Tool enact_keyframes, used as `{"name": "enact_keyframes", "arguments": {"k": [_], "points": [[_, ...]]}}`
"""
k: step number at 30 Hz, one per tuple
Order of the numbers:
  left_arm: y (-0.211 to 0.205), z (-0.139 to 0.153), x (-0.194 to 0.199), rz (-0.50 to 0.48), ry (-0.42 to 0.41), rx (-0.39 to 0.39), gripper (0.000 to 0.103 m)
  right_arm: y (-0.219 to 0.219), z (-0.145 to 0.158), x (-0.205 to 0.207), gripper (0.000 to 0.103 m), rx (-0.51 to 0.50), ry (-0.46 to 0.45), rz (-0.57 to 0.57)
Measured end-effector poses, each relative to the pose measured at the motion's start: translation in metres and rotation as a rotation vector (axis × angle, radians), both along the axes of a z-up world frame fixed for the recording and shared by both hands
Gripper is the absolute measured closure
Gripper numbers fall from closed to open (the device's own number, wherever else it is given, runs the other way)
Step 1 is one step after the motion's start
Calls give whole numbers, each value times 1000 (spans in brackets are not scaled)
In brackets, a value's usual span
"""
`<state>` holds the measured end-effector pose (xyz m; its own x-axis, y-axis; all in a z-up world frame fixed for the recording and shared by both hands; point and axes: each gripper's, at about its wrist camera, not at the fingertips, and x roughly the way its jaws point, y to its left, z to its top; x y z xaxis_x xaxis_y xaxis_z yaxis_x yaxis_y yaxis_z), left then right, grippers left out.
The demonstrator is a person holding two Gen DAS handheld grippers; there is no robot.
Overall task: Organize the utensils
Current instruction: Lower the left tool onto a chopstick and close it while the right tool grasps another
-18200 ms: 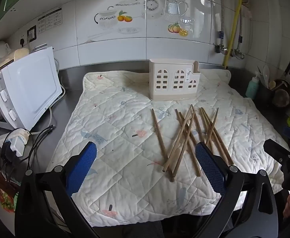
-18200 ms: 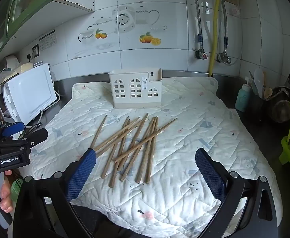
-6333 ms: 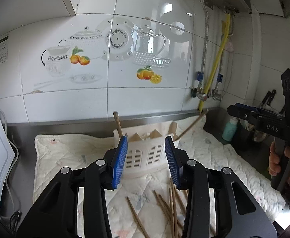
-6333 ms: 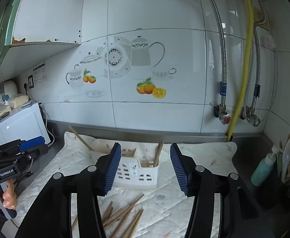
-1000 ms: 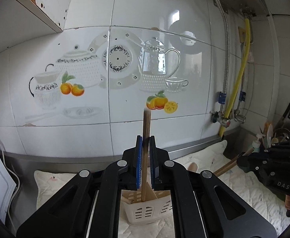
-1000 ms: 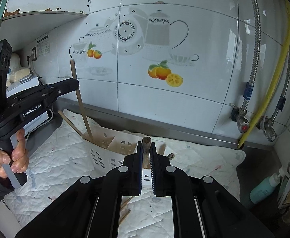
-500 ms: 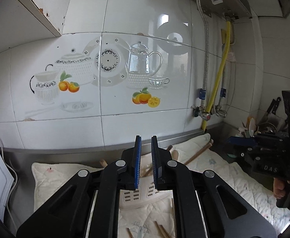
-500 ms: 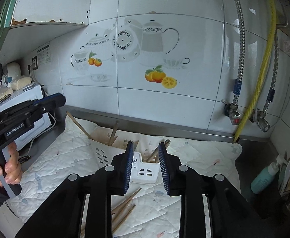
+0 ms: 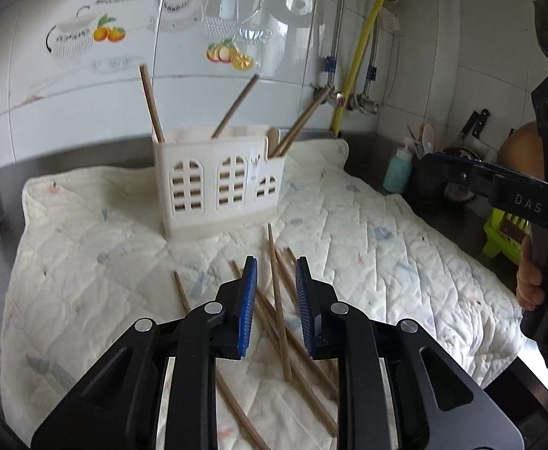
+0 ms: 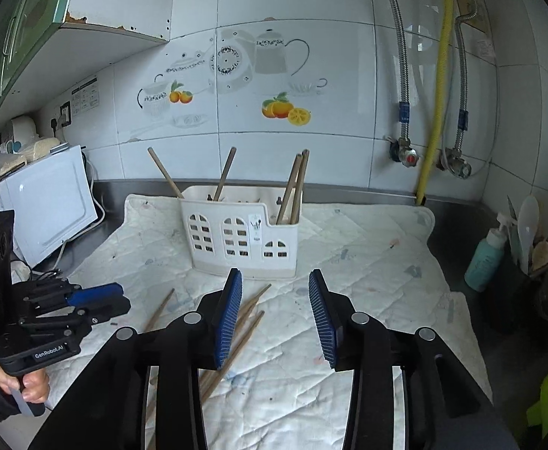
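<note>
Left wrist view: left hand-held gripper (image 9: 273,302) has its jaws a little apart, just been opening, nothing clamped. It hangs over loose chopsticks (image 9: 278,292) lying crossed on the quilted mat (image 9: 386,247). The white holder (image 9: 219,191) stands upright behind them with several chopsticks leaning in it.

Right wrist view: right hand-held gripper (image 10: 275,317) has its jaws apart, just been opening, empty. Loose chopsticks (image 10: 242,322) lie near the left pad. The holder (image 10: 242,240) is beyond.

Left tool (image 9: 272,302) and right tool (image 10: 275,315): jaws just opening, empty.
</note>
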<state>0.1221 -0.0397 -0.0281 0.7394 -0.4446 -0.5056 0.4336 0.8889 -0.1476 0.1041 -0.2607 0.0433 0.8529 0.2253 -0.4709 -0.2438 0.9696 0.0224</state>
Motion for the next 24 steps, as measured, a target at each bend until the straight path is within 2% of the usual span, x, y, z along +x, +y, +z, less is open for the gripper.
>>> {"name": "enact_keyframes", "arguments": {"k": [6, 9, 12, 16, 24], "points": [[-9, -46, 3, -14, 111, 6, 82, -2, -32, -21, 66, 32, 39, -37], [-15, -61, 5, -19, 145, 16, 82, 0, -46, -26, 60, 23, 57, -51], [-18, -73, 9, -16, 176, 15, 82, 2, -59, -31, 59, 22, 78, -56], [-20, -80, 12, -11, 200, 15, 82, 4, -75, -33, 54, 21, 111, -64], [-28, -83, 17, -18, 219, 59, 82, 5, -94, -34, 54, 55, 166, -61]]}}
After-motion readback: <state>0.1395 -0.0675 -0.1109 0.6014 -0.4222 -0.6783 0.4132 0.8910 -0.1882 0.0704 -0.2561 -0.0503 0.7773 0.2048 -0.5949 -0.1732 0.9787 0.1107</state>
